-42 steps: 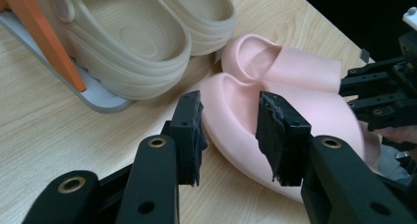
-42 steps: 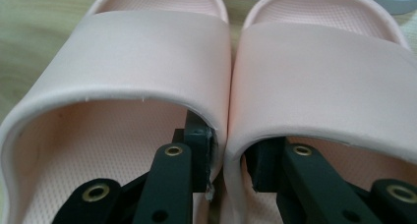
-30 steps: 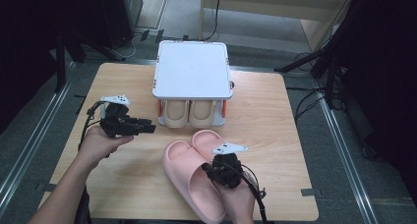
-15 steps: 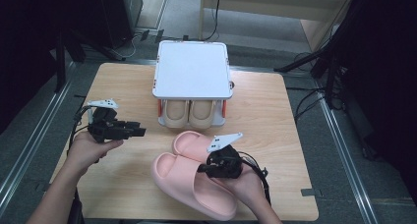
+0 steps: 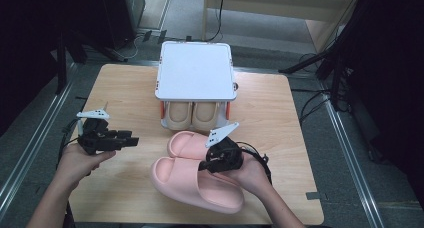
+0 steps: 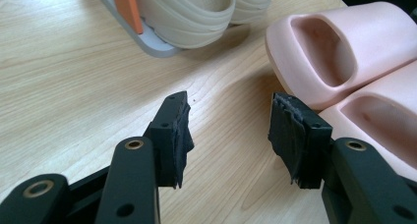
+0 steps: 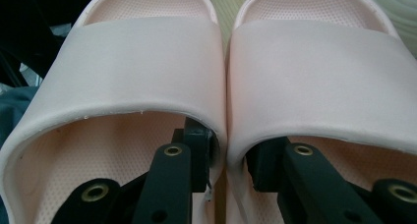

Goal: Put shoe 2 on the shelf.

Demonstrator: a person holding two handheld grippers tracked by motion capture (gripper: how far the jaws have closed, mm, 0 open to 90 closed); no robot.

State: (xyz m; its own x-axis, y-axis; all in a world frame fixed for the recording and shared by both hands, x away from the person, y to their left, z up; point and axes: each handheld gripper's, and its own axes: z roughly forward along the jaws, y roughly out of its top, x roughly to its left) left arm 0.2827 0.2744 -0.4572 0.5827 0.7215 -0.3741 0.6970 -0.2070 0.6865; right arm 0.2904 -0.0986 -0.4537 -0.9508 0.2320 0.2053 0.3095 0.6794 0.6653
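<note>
Two pink slide sandals [image 5: 200, 180] lie side by side on the tabletop [image 5: 280, 113], just in front of a small white-topped shoe rack [image 5: 195, 70] whose lower tier holds a beige pair [image 5: 192, 115].

Step in hand, as judged: carrying the pink pair as one unit, probably toward the rack.

Right gripper [image 5: 220, 163]: one jaw reaches into each sandal, and the two adjoining inner walls are pinched between them, as the right gripper view [image 7: 223, 157] shows. The jaws stand partly closed, clamped on the pair at the straps' inner edges.

Left gripper [image 5: 131, 139]: holds nothing; its jaws have just been opening and stand well apart over bare wood in the left gripper view [image 6: 228, 130], pointed toward the sandals' open toes, near them but not touching.

Handling notes:
- The soft foam walls may slip against each other; the pinch should stay firm and low on the walls.
- A level lift would keep the far ends from dragging or splaying.
- The free left gripper could steady the toe end.
- The rack's orange posts [image 5: 162, 109] leave little clearance.
</note>
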